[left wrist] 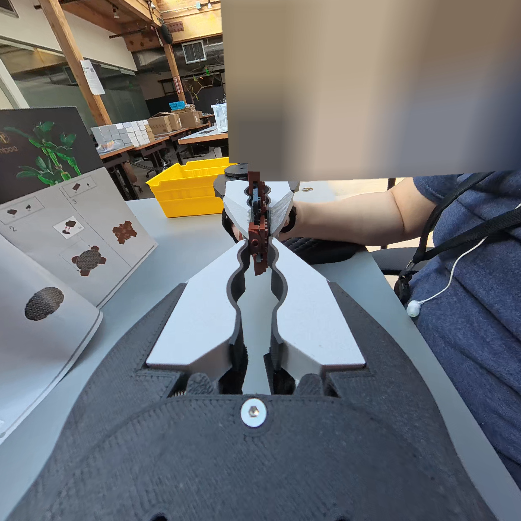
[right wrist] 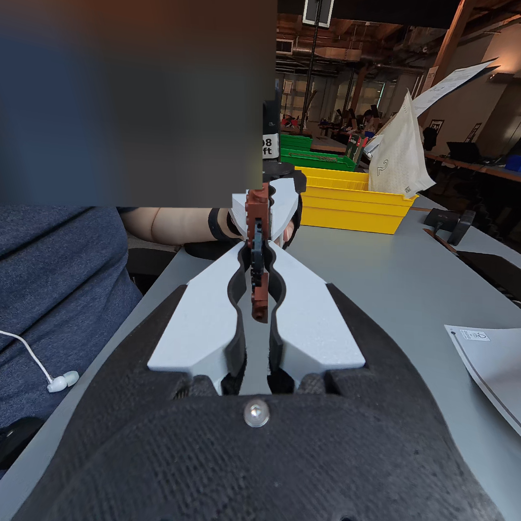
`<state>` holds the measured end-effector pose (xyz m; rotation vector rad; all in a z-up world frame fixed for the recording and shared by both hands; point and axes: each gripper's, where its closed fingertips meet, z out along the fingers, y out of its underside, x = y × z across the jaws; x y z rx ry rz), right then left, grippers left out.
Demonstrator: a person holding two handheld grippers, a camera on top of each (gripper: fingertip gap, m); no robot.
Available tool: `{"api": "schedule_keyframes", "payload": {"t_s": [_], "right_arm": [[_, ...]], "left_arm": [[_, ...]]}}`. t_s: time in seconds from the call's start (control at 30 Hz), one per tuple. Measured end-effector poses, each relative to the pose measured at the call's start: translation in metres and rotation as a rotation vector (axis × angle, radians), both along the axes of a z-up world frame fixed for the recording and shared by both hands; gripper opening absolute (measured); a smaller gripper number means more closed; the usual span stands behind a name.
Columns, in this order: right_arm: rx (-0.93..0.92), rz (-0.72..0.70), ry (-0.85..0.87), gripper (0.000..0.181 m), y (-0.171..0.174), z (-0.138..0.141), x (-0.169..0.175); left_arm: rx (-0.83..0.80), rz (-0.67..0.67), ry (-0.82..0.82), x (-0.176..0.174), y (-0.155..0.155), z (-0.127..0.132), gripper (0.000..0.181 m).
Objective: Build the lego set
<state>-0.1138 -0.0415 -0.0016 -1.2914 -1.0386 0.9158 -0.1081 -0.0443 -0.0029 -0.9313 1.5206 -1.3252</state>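
A flat brown and black lego assembly [left wrist: 257, 248] is held edge-on in the air above the grey table [left wrist: 180, 248], between two grippers that face each other tip to tip. My left gripper [left wrist: 258, 244] is shut on its near end. My right gripper [left wrist: 259, 222] faces it and is shut on the far end. In the right wrist view the assembly [right wrist: 260, 298] reaches well back between the jaws of my right gripper [right wrist: 258, 245], and a white finger [right wrist: 283, 203] of the left gripper shows beyond it.
An open instruction booklet [left wrist: 81, 225] and the set's dark box [left wrist: 42, 146] stand at the left. A yellow bin [left wrist: 186, 194] sits behind, also in the right wrist view [right wrist: 352, 208] with a white bag [right wrist: 394, 163]. A paper sheet [right wrist: 493, 366] lies right. A person in a blue shirt [left wrist: 465, 310] sits close. Left and right tips are no more than a few centimetres apart.
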Motion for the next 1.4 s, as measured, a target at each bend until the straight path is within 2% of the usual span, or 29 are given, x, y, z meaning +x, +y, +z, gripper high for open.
{"api": "schedule_keyframes", "payload": {"t_s": [0.17,0.3,0.87,0.9,0.93,0.97,1.0,1.1,1.3,1.4], "right_arm": [[0.138,-0.005,-0.030,0.007,-0.008,0.003,-0.004],[0.161,-0.004,-0.044,0.007,-0.010,0.003,-0.004],[0.112,0.036,-0.017,0.007,-0.011,0.002,-0.006],[0.131,0.032,-0.022,0.013,-0.012,0.002,-0.006],[0.156,0.018,-0.010,0.029,-0.013,0.006,-0.007],[0.181,0.011,0.003,0.032,-0.014,0.010,-0.007],[0.197,0.005,-0.004,0.023,-0.015,0.011,-0.007],[0.181,-0.004,-0.023,0.012,-0.012,0.007,-0.006],[0.117,-0.034,-0.085,0.011,-0.002,-0.005,-0.005],[0.042,-0.040,0.024,0.010,0.004,0.005,0.001]], "left_arm": [[0.139,0.007,-0.040,-0.004,-0.008,0.003,0.009],[0.187,0.016,-0.052,-0.004,-0.010,0.002,0.009],[0.179,-0.002,-0.039,-0.006,-0.011,0.001,0.009],[0.178,0.001,-0.028,-0.007,-0.011,0.001,0.009],[0.182,0.010,-0.009,-0.006,-0.009,-0.001,0.009],[0.192,0.014,0.011,-0.006,-0.008,-0.004,0.009],[0.202,0.019,0.022,-0.005,-0.007,-0.006,0.009],[0.206,0.010,0.043,-0.004,-0.010,-0.009,0.009],[0.174,0.018,0.109,-0.001,-0.004,-0.020,0.009],[0.095,0.046,0.061,0.002,0.002,-0.014,0.010]]}}
